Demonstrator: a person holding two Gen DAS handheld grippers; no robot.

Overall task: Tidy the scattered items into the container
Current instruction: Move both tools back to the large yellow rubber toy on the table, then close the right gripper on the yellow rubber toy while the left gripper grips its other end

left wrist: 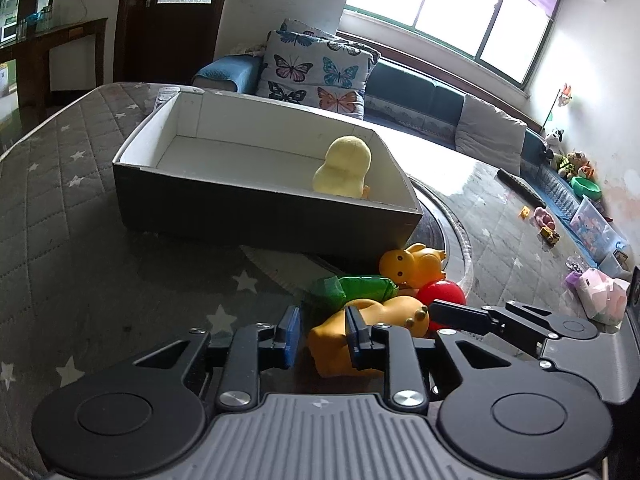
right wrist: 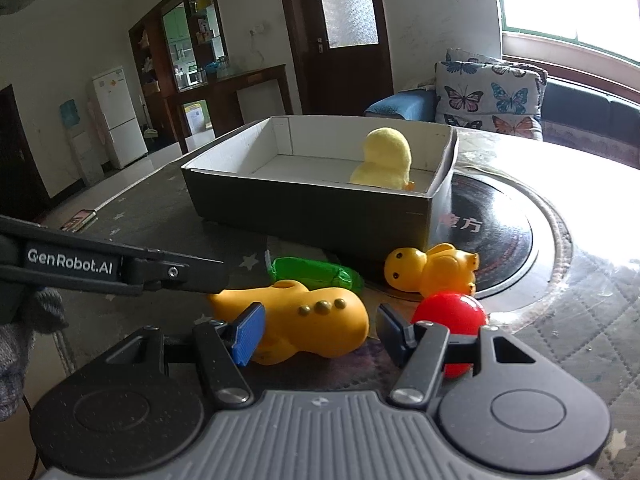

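Note:
A grey box (left wrist: pixel 264 216) (right wrist: pixel 304 216) with a white inside stands on the table and holds a yellow plush chick (left wrist: pixel 346 166) (right wrist: pixel 386 158). In front of it lie a long orange rubber toy (left wrist: pixel 396 312) (right wrist: pixel 320 320), a green wrapper (left wrist: pixel 360 286) (right wrist: pixel 312 272), a small yellow rubber animal (left wrist: pixel 416 266) (right wrist: pixel 436 270) and a red ball (left wrist: pixel 442 296) (right wrist: pixel 450 314). My left gripper (left wrist: pixel 323 334) is open at the orange toy's tail end. My right gripper (right wrist: pixel 320 314) is open and straddles the toy's body, with a gap at its right pad.
A round dark hotplate (right wrist: pixel 500 232) is set into the table beside the box. A grey quilted cover with stars (left wrist: pixel 60 200) lies over the table. Behind is a sofa with a butterfly cushion (left wrist: pixel 316 72). A phone (right wrist: pixel 80 220) lies near the left edge.

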